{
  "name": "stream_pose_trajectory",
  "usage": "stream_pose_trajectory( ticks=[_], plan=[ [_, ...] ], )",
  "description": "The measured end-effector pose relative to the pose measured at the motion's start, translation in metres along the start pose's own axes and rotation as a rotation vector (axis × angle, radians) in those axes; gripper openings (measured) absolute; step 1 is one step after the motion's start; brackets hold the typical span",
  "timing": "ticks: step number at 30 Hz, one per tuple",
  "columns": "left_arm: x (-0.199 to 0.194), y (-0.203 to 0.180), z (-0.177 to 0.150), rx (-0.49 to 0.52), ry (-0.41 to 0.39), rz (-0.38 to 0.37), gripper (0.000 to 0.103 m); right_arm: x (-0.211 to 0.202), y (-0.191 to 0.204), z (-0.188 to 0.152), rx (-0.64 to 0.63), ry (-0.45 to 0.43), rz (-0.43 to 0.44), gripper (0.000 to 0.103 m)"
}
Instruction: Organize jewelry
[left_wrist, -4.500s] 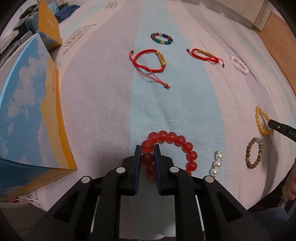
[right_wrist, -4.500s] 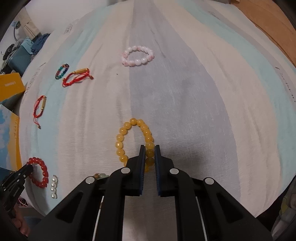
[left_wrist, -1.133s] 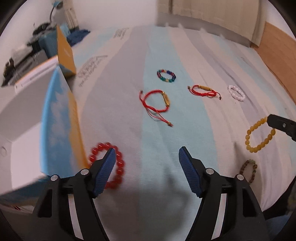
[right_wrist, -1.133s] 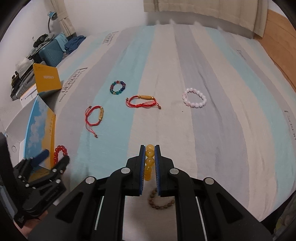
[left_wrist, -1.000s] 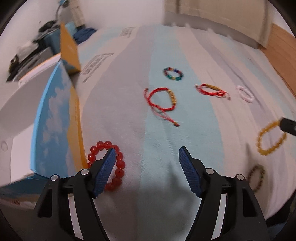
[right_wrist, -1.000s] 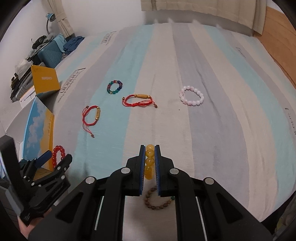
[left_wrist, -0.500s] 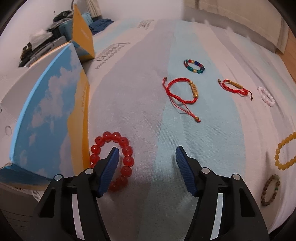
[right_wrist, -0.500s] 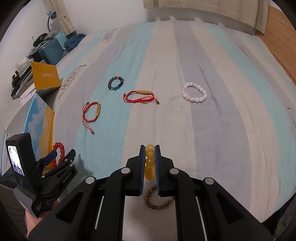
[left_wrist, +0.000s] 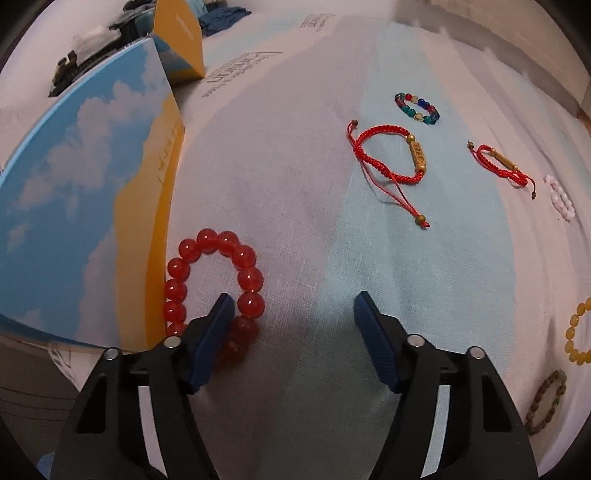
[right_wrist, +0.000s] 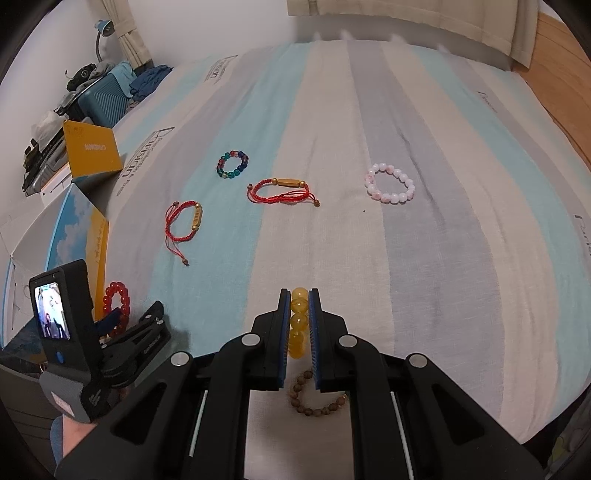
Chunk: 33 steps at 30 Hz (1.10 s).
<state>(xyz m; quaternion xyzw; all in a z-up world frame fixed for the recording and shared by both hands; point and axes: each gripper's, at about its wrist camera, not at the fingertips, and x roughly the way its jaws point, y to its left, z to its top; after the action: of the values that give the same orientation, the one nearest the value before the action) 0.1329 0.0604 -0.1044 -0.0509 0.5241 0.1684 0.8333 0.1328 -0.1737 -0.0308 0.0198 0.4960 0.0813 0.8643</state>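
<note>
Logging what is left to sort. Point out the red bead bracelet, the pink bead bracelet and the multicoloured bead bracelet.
red bead bracelet (left_wrist: 250, 277): left wrist view, on a bead on its right side.
pink bead bracelet (right_wrist: 398, 174): right wrist view, on a far-side bead.
multicoloured bead bracelet (right_wrist: 231, 173): right wrist view, on a near-side teal bead.

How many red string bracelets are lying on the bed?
2: one left of centre, nearer the box; one mid-bed, beside the pink beads. None seems hidden.
</note>
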Motion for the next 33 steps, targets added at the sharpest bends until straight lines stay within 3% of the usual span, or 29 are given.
stream_pose_trajectory(
  ticks=[6,11,33],
  plan=[
    [0.005,0.002,0.001,-0.009,0.007,-0.038,0.041,-0.001,-0.004,0.000,0.005,-0.002,0.000,0.009],
    [-0.001,0.005,0.001,0.000,0.000,-0.089,0.014,-0.001,-0.006,0.000,0.008,-0.005,0.000,0.009],
    [-0.056,0.000,0.007,0.109,-0.081,-0.230,0.012,-0.003,-0.007,0.000,0.015,-0.012,0.004,0.009]
  ],
)
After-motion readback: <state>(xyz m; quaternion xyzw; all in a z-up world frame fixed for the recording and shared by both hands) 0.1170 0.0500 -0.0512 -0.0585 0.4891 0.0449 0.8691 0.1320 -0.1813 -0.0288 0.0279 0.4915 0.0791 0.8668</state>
